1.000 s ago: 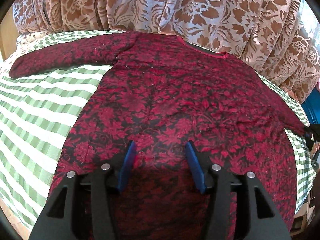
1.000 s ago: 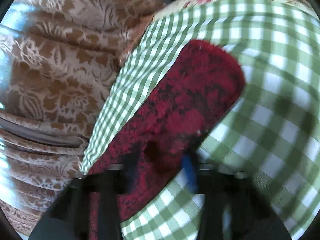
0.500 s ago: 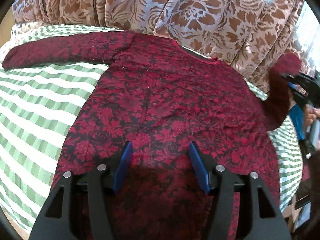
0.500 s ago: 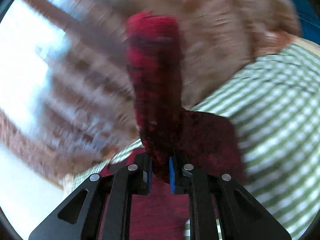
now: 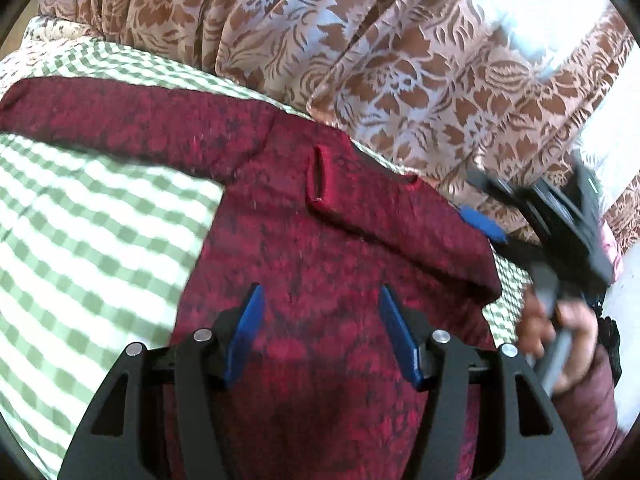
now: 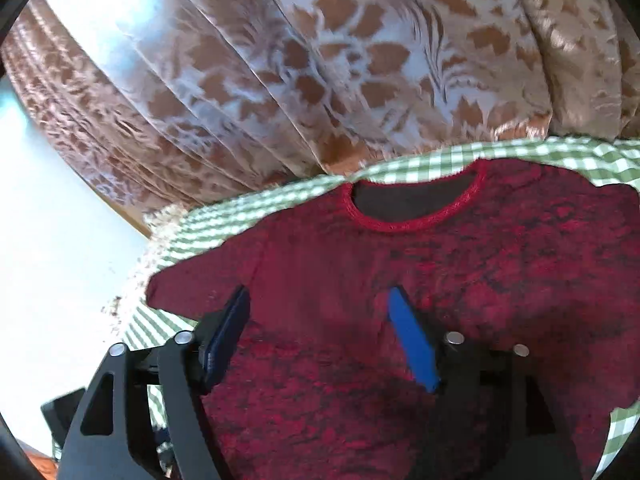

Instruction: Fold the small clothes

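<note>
Lying flat on the green checked bedsheet [image 5: 92, 248], the dark red garment [image 5: 320, 248] was spread with its neckline [image 6: 416, 216] toward the brown flowered curtain [image 5: 360, 60]. One sleeve [image 5: 120, 128] stretched out straight over the sheet on the left side of the left wrist view. The other sleeve [image 5: 384, 216] was folded inward across the chest of the garment. The left gripper [image 5: 320, 336] hung over the lower part of the garment, its blue pads [image 5: 246, 332] spread apart with nothing pinched between them. The right gripper [image 6: 324, 336] was above the chest, and its jaws were opening, with only the cloth below them and nothing held. A hand [image 5: 556, 332] in a maroon cuff held this gripper at the right edge.
</note>
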